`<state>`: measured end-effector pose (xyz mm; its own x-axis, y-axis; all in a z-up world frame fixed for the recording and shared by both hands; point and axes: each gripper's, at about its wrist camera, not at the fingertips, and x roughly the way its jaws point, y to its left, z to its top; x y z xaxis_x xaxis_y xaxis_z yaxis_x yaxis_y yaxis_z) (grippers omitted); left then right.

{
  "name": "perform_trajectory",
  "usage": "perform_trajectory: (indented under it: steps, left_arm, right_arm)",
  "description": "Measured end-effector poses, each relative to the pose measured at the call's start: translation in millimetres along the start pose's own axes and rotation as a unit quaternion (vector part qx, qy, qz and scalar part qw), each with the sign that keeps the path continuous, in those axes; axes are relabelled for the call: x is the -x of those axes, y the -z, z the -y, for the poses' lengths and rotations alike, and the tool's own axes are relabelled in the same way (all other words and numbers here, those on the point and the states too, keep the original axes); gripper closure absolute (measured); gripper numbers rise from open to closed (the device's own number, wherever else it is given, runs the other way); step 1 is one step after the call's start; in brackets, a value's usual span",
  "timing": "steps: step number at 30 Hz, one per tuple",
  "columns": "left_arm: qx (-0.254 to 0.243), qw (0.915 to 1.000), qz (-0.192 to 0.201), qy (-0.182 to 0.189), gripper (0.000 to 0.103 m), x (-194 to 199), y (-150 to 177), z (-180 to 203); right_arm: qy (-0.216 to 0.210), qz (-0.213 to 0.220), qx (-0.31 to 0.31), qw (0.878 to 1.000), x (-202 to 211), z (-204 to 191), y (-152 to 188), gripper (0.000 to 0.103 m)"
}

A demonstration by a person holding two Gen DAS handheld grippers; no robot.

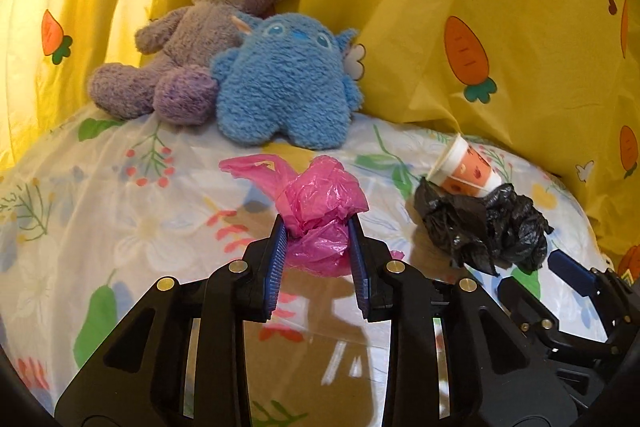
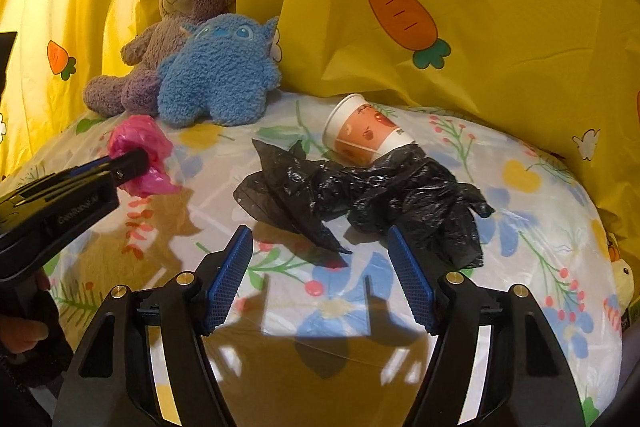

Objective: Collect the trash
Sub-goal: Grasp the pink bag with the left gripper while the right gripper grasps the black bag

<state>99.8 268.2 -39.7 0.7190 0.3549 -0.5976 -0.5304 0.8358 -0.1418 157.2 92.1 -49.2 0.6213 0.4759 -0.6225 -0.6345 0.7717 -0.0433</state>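
Pink bag sits clenched between my left gripper pads, lifted just off the floral sheet. My right gripper hangs spread wide near the black bag. At one o'clock beyond it lies a tipped paper cup; at eleven, a blue plush and purple bear.

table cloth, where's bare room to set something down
Free: the cloth between the right gripper and the black bag, and the left stretch in front of the purple bear. Crowded: the back, with the blue plush, cup and pink bag.
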Motion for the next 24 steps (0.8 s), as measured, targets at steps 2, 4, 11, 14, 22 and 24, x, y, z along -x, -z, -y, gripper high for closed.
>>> perform_trajectory:
  steps: [2,4,11,14,22,24]
  left_arm:
    - [0.0,1.0,0.003,-0.008,0.074,-1.1,-2.7,-4.8]
    - [0.007,0.9999,0.003,-0.007,0.074,-2.6,-3.1,-8.8]
    - [0.013,0.9998,-0.006,0.012,0.074,-11.2,0.5,-9.2]
    - [0.008,0.9997,-0.005,0.021,0.074,-11.3,1.6,-4.5]
    - [0.003,0.9995,-0.001,0.032,0.074,-3.3,3.8,-2.2]
    - [0.0,0.9994,0.005,0.035,0.074,3.6,3.8,-0.4]
  right_arm:
    - [-0.005,-0.007,0.002,1.0,-11.6,-7.0,-2.4,0.037]
    - [-0.001,-0.014,0.005,1.0,-23.1,-13.3,-5.8,0.038]
    - [0.005,-0.049,-0.018,0.999,-56.9,-12.3,-12.6,0.084]
    - [0.005,-0.049,-0.017,0.999,-59.1,-11.0,-9.9,0.099]
    - [-0.012,0.005,-0.003,1.0,-10.8,-6.9,-9.1,0.101]
    - [-0.015,0.018,-0.003,1.0,6.6,-2.7,-7.3,0.101]
